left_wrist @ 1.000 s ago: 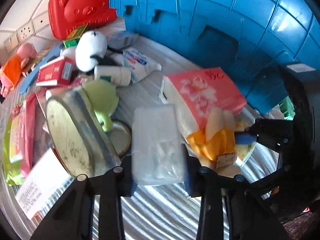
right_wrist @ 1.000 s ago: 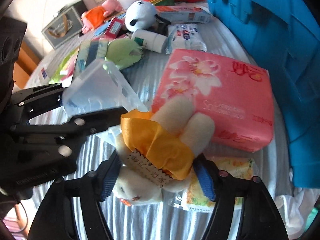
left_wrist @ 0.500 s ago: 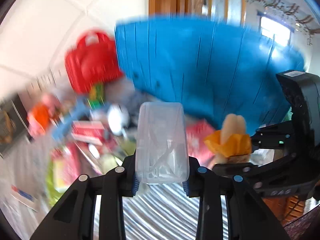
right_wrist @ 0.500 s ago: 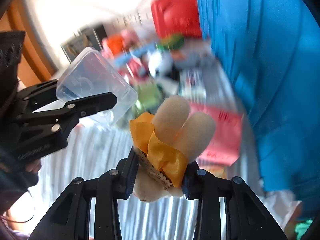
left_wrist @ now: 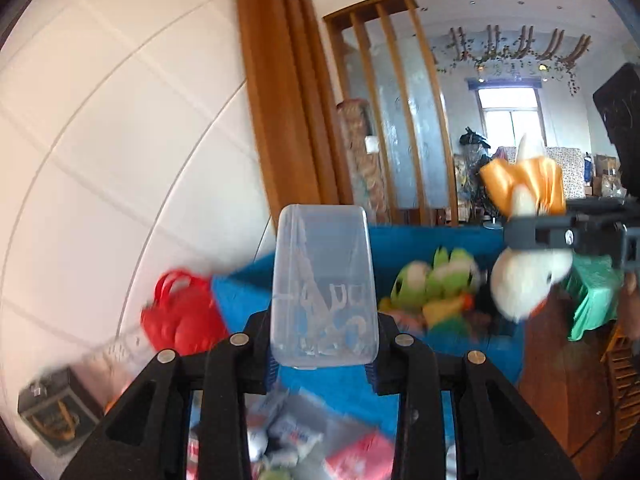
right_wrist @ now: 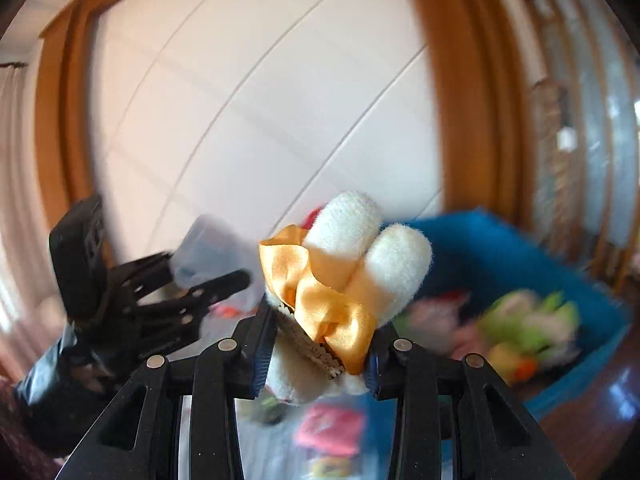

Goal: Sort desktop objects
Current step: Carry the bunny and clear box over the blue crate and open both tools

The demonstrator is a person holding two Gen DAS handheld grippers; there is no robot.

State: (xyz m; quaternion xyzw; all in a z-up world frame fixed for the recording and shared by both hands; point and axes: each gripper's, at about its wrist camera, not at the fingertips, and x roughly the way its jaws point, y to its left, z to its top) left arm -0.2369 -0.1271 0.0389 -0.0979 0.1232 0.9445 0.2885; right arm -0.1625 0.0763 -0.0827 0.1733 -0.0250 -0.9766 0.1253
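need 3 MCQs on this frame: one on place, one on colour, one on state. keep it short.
1. Where do the green plush toys lie?
A. in the blue bin
B. in the red bag
C. in the left gripper

2. What colour is the ribbon on the white plush rabbit?
A. purple
B. orange
C. black

3. What state is the left gripper in?
A. open, holding nothing
B. shut on the rabbit
C. shut on the clear plastic box

Answers:
1 A: they sit inside the walls of the blue bin.
2 B: orange satin wraps the rabbit's ears.
3 C: the clear plastic box sits clamped between its pads, while the right gripper holds the rabbit.
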